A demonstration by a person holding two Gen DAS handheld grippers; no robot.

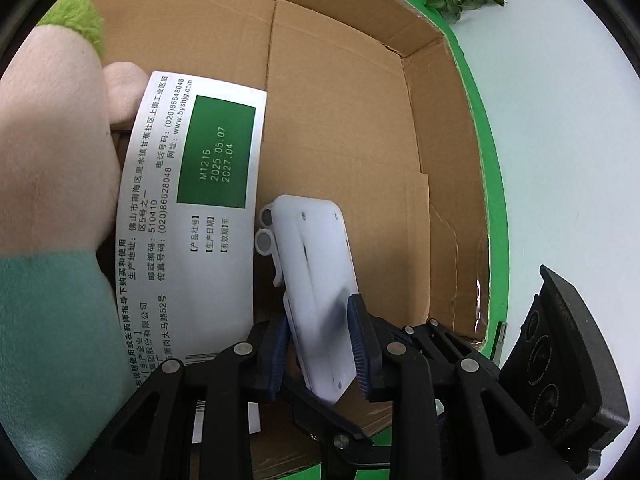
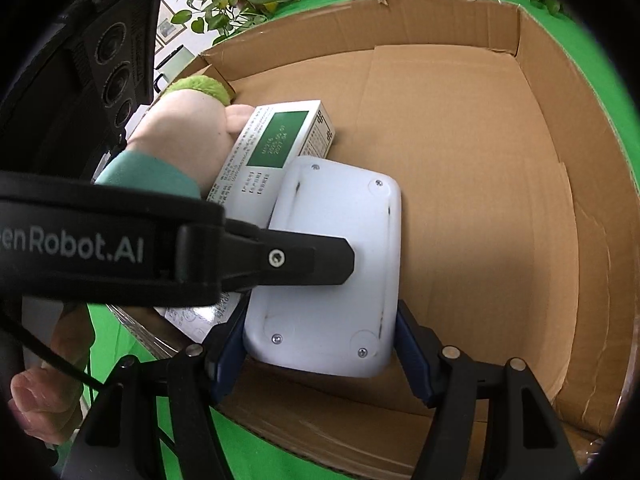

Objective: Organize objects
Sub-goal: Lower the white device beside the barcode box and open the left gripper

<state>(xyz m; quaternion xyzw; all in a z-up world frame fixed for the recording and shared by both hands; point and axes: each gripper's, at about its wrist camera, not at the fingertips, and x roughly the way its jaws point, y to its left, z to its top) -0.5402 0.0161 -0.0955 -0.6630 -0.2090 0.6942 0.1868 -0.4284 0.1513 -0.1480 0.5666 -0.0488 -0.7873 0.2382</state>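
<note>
Left tool (image 1: 324, 344) pinches white device (image 2: 332, 256); right tool (image 2: 320, 344) spread around it — medicine box (image 2: 276, 148) crowds beside.

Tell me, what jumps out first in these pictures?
A white device, clamped by the left gripper, hangs over a big cardboard box on a green cloth. The right gripper brackets its near end. Left of it lie a medicine carton and a plush toy.

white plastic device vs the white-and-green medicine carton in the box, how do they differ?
The white plastic device with rounded corners is plain, with only screws showing; the white-and-green medicine carton is sharp-edged and covered in print. The device is gripped by the left gripper, with the right gripper straddling its near end; the carton lies free against a plush toy. Both are inside the cardboard box.
</note>
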